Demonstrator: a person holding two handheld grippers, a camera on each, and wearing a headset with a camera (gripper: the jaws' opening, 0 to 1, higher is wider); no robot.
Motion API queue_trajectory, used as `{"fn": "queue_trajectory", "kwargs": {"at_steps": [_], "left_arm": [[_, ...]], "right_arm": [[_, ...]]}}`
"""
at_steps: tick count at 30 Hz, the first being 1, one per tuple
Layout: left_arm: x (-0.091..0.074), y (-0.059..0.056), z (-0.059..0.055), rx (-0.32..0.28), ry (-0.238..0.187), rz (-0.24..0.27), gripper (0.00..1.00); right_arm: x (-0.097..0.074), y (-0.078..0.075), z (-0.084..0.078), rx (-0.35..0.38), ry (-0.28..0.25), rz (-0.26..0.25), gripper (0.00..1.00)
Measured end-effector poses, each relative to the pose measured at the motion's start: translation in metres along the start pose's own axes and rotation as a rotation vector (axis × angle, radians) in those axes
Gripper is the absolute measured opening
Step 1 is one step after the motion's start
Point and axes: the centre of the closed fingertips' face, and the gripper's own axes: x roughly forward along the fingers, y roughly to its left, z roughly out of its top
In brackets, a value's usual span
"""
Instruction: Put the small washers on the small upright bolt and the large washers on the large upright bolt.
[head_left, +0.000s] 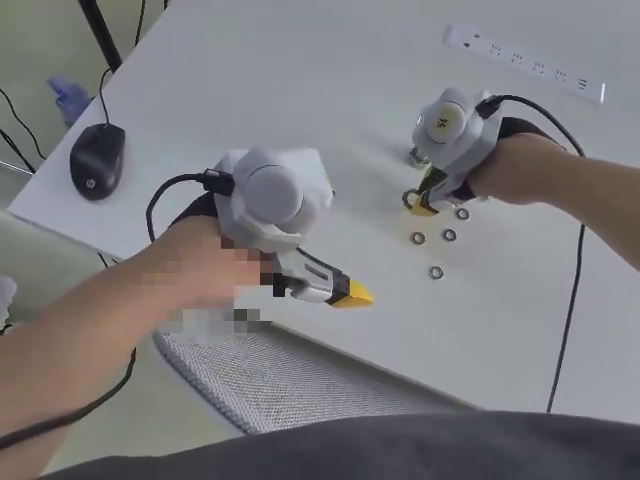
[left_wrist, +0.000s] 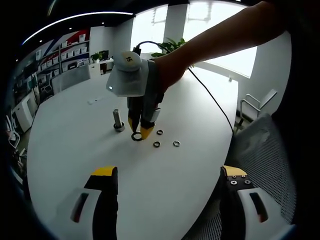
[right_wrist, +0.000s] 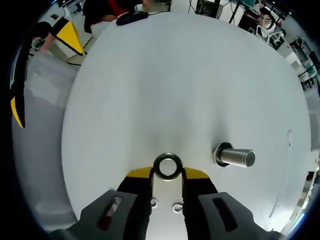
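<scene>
My right gripper (head_left: 420, 205) (right_wrist: 167, 173) is shut on a large metal washer (right_wrist: 167, 166) (head_left: 411, 199), held just above the white table. One upright bolt (right_wrist: 235, 157) (left_wrist: 118, 120) stands close beside it; in the head view the bolt (head_left: 414, 155) is mostly hidden behind the gripper. Several loose washers (head_left: 449, 235) (left_wrist: 156, 144) lie on the table by the right gripper's tips. My left gripper (head_left: 352, 295) (left_wrist: 169, 173) is open with nothing between its fingers, hovering near the table's front edge. The left gripper view shows the right gripper (left_wrist: 139, 132) from the front.
A black mouse (head_left: 97, 158) lies at the table's left corner and a white power strip (head_left: 525, 62) at the far right. A grey mesh chair seat (head_left: 280, 385) sits under the table's (head_left: 300, 90) front edge. A black cable (head_left: 572, 300) trails off the right side.
</scene>
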Motion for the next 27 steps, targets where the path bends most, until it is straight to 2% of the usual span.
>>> {"fn": "queue_trajectory", "kwargs": {"at_steps": [6,12,17,27], "left_arm": [[-0.001,0.005,0.002,0.007,-0.011,0.02,0.93],[0.002,0.006,0.0,0.002,-0.003,0.029,0.99],[0.001,0.004,0.002,-0.002,-0.009,0.027,1.0],[0.002,0.004,0.003,-0.008,-0.011,0.026,1.0]], "right_arm": [[-0.016,-0.004,-0.008,0.017,-0.001,-0.011,0.22],[-0.037,-0.019,-0.012,0.057,-0.018,-0.04,0.22],[-0.05,-0.034,-0.007,0.084,-0.036,-0.055,0.22],[-0.06,-0.054,0.0,0.083,-0.04,-0.078,0.22]]}}
